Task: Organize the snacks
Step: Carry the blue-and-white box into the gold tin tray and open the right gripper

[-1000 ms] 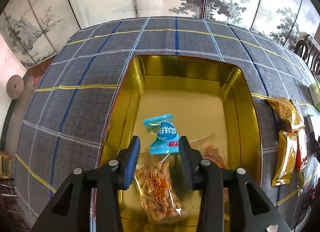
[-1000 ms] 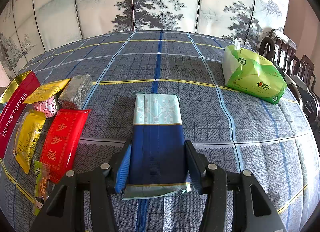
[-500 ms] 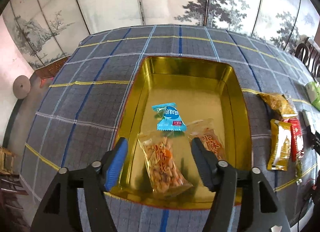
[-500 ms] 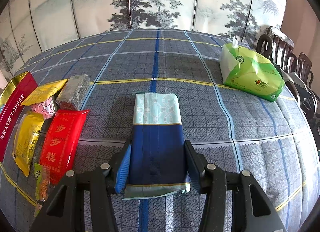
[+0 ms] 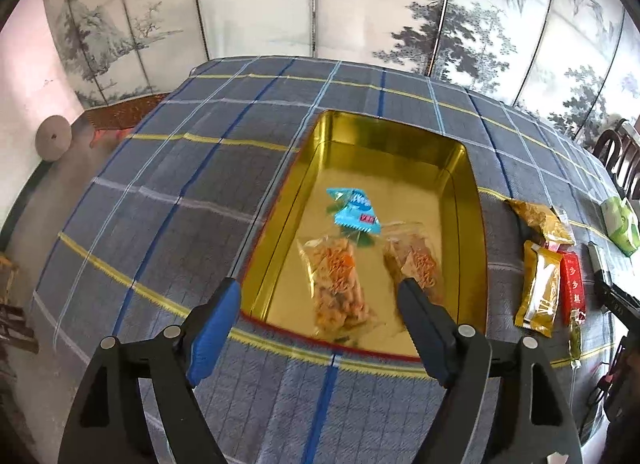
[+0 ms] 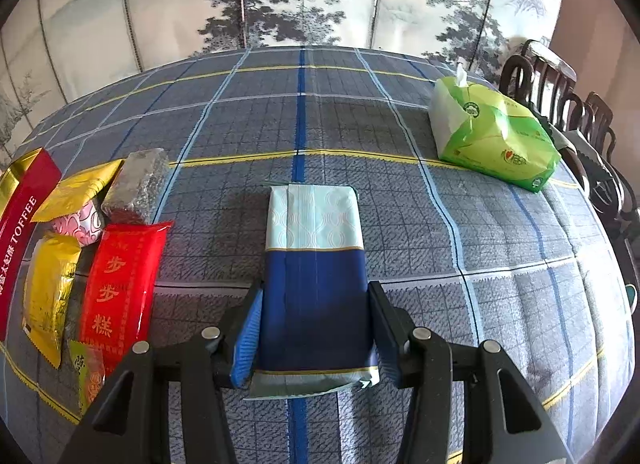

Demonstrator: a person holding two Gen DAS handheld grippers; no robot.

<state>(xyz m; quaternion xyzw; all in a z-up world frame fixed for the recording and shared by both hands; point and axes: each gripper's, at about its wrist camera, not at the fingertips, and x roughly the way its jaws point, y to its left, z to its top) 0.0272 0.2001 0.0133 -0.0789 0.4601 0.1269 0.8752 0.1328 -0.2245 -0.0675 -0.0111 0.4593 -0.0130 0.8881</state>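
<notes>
A gold tin [image 5: 468, 223] sits on the plaid table. In it lie a clear peanut-snack bag [image 5: 338, 280], a second clear bag [image 5: 416, 256] and a blue candy [image 5: 354, 209]. My left gripper [image 5: 320, 314] is open and empty, above the tin's near edge. My right gripper [image 6: 316, 330] is shut on a blue and pale-green pack [image 6: 314, 264] that rests on the cloth. Left of it lie a red packet [image 6: 120, 284], gold packets [image 6: 48, 292], a dark wrapped block [image 6: 138, 185] and a pink-patterned sweet [image 6: 82, 223].
A green tissue pack [image 6: 492, 139] lies at the far right of the table, with dark wooden chairs [image 6: 560, 91] behind it. The tin's red toffee side [image 6: 20, 223] shows at the left edge. A painted folding screen stands behind the table.
My left gripper opened wide, let go of the peanut-snack bag in the tin and drew back and up. The right gripper kept still on the blue pack.
</notes>
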